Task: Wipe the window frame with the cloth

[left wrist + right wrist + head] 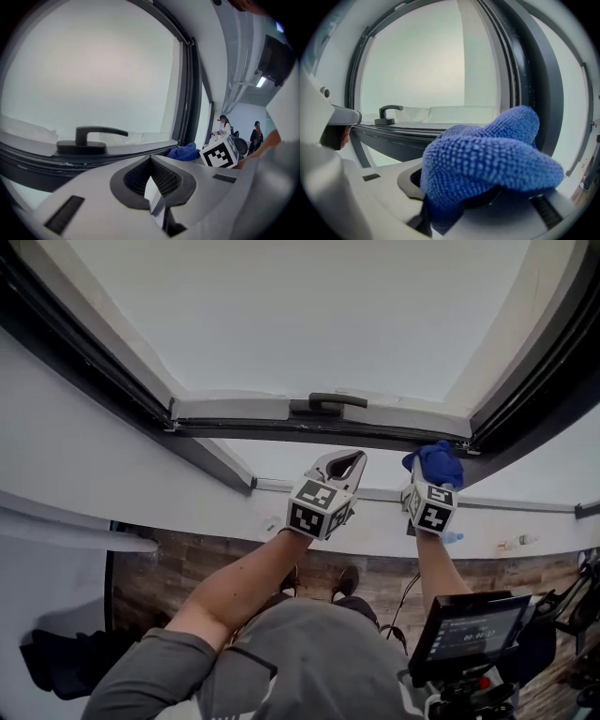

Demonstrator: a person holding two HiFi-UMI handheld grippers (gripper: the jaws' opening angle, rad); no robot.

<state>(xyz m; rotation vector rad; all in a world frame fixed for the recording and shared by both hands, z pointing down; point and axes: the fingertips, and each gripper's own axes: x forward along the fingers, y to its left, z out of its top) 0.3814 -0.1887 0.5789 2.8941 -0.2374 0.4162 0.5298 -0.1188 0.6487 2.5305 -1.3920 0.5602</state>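
Left fingers (172, 180): you have the tips pressed together, with nothing caught between the ribbed pads.
Right fingers: you have them clamped on the blue cloth (487, 154), which bulges up over both and hides their tips.
Left gripper (349, 457): you hold it up below the open sash (244, 410), just left of your other tool. It points at the underside of the rail and does not clearly touch it.
Right gripper (429, 482): you raise it to the lower right corner of the opening. Its marker cube (434, 512) faces the head camera.
Cloth: it is bunched into a thick wad at the jaw ends. It sits at the corner where the sash's dark lower edge meets the right side of the window frame (525, 381). Whether it presses on the metal cannot be told.
Handle (324, 403): black, lying level on the sash's lower rail, left of the cloth and well apart from it.
Glass (300, 306): pale and even, filling the sash.
Wall (84, 446): white, running under the window.
Floor (197, 563): wood-patterned planks far below your arms.
Screen (469, 629): a small lit display on a rig at your lower right.
Background: two people (224, 125) stand far off to the right in the left gripper view.
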